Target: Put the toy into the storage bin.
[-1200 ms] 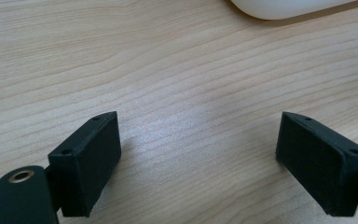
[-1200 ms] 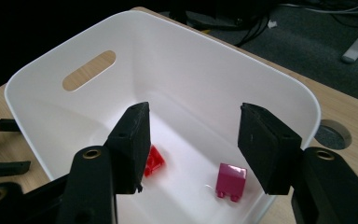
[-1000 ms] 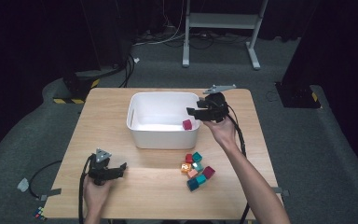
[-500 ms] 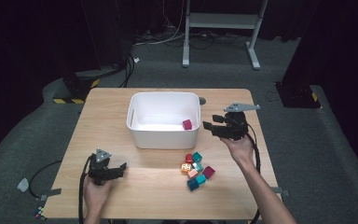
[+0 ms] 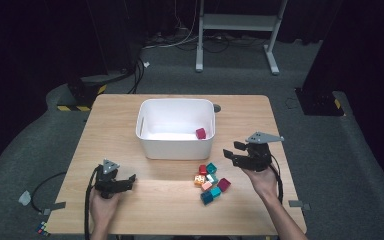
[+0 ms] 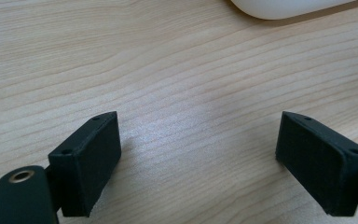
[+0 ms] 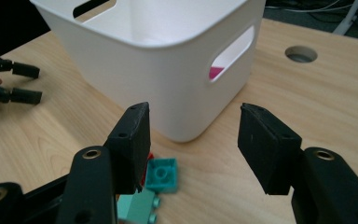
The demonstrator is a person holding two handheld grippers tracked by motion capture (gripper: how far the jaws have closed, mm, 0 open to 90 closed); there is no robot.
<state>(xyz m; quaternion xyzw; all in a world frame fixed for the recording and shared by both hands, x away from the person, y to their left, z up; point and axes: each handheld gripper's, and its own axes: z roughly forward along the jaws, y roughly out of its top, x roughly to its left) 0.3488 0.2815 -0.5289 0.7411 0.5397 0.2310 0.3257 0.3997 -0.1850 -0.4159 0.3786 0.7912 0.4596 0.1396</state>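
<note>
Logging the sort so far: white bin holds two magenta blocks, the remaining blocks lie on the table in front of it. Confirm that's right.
Not quite: the white bin holds one magenta block, not two, as the high view shows. The remaining blocks do lie on the table in front of it.

Black two-jaw tongs (image 5: pixel 231 152) with blocky pads, grey three-cornered top plates, trailing black cables, brass-ringed screw holes.

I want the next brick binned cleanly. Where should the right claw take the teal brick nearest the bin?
Probably from straight above, pinching two opposite flat sides of the teal brick: it lies studs-up at the pile's edge beside the white bin, with a red brick close alongside.
</note>
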